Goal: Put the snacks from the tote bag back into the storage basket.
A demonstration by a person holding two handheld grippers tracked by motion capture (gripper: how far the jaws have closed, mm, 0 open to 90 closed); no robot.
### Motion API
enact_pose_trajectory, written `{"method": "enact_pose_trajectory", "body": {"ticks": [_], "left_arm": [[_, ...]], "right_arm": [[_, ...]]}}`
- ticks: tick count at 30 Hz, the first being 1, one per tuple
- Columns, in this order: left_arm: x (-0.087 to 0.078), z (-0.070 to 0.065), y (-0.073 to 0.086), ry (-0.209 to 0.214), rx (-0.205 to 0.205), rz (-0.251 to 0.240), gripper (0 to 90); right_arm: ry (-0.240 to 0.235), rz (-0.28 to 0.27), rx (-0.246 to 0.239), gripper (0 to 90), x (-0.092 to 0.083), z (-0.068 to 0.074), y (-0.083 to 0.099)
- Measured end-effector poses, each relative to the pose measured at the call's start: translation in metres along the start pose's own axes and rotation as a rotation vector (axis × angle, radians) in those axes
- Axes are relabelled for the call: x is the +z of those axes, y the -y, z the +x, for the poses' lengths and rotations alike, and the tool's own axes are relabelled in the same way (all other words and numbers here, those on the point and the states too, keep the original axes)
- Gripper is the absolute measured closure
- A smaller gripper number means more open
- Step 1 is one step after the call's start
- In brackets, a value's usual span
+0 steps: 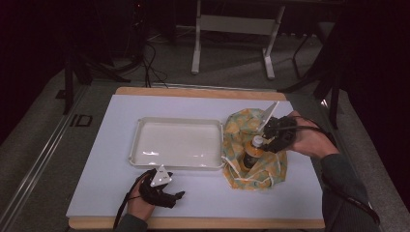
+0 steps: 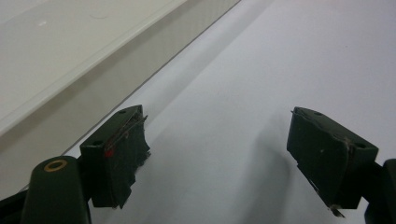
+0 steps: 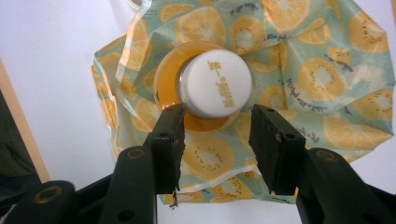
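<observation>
A fruit-print bag (image 1: pixel 240 123) lies open on the right of the white table. An orange bottle (image 1: pixel 251 155) with a white cap (image 3: pixel 216 83) stands inside it. My right gripper (image 1: pixel 270 137) hangs over the bottle. In the right gripper view that gripper (image 3: pixel 217 112) is open, its two tips flanking the near edge of the cap without closing on it; the bag (image 3: pixel 317 70) spreads around the bottle. My left gripper (image 1: pixel 178 195) rests near the table's front edge, in front of the white tray (image 1: pixel 137 140). It is open (image 2: pixel 217 126) with bare table between the jaws.
The tray's wall (image 2: pixel 70 51) runs just left of my left gripper. A wooden border (image 1: pixel 193 223) frames the white table top (image 1: pixel 111 164). Table legs (image 1: pixel 196 48) and cables (image 1: pixel 150 63) sit on the floor beyond the far edge.
</observation>
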State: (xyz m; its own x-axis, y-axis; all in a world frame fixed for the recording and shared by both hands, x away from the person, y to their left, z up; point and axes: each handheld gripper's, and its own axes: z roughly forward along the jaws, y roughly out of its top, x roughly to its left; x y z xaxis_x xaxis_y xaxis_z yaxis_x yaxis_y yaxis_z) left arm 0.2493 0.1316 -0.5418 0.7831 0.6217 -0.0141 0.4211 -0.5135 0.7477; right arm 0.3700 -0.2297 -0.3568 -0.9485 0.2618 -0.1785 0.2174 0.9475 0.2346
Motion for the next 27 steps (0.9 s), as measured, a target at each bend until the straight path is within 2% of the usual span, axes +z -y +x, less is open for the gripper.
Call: {"method": "enact_pose_trajectory", "body": {"ticks": [14,21,27], "left_arm": [[0.0,0.0,0.0,0.003,0.003,0.002,19.7],[0.0,0.0,0.0,0.003,0.003,0.0,19.8],[0.0,0.0,0.0,0.003,0.003,0.001,19.8]], "right_arm": [[-0.07,0.042,0.004,52.5,0.009,-0.004,-0.018],[-0.071,0.053,0.001,54.7,0.007,-0.007,-0.024],[-0.089,0.086,-0.006,56.6,0.008,-0.01,-0.029]]}}
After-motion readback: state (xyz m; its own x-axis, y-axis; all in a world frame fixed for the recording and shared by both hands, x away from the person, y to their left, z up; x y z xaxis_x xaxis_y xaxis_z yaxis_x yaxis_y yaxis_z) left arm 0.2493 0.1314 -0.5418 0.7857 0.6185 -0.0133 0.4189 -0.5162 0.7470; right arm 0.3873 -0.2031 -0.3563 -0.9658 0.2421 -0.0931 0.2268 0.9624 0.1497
